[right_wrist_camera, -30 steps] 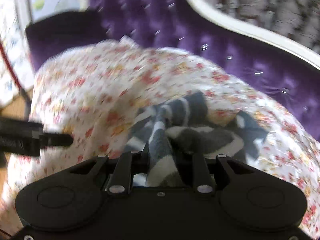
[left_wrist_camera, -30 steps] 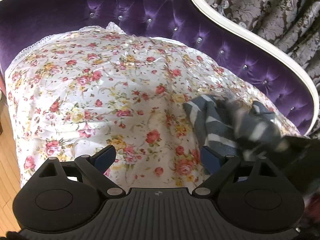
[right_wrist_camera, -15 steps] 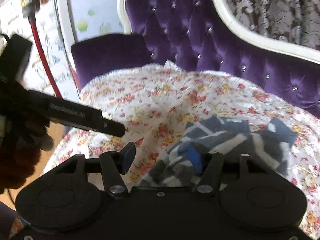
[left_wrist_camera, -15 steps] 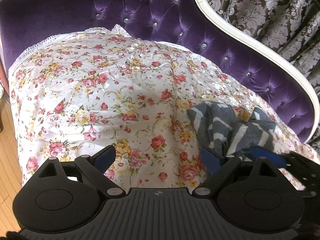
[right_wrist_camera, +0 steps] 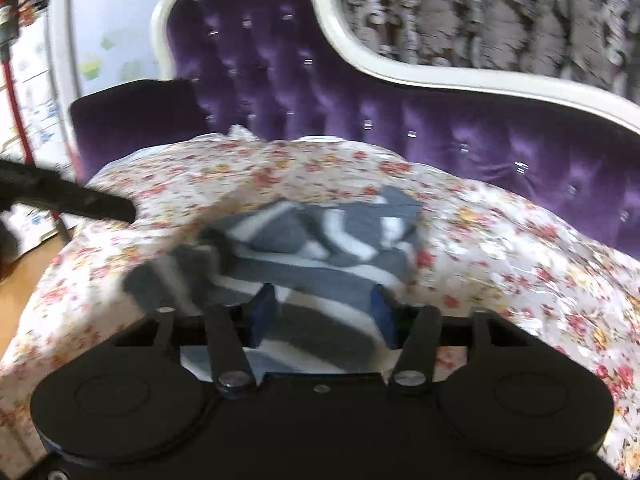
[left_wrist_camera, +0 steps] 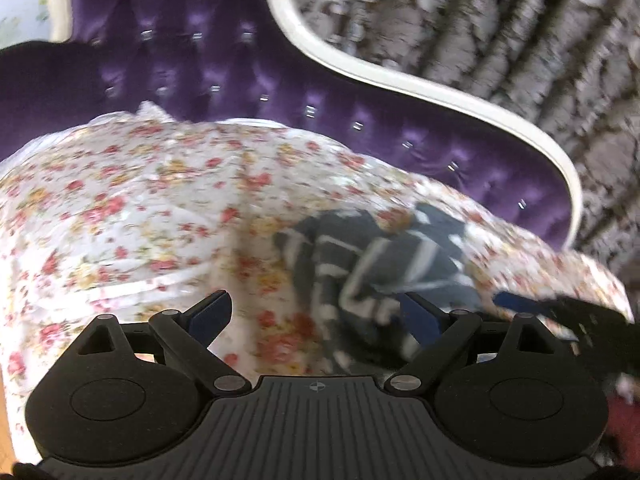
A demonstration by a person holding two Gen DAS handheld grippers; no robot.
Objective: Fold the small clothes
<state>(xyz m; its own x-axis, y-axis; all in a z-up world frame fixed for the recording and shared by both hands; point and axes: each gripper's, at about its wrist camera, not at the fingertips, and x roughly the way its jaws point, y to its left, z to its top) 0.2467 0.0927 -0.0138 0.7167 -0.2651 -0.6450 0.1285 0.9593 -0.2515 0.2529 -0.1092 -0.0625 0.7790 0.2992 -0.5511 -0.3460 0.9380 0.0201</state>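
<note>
One striped garment [right_wrist_camera: 320, 248] crumpled on floral cover [right_wrist_camera: 520, 248], right gripper [right_wrist_camera: 320, 316] jaws closing

Garment [right_wrist_camera: 320, 256]: small knit piece, dark grey with white stripes, lying crumpled and bunched in loose folds, not flat, on the floral cover [right_wrist_camera: 520, 248] of a purple sofa, toward the cover's front edge and right of its middle.
</note>
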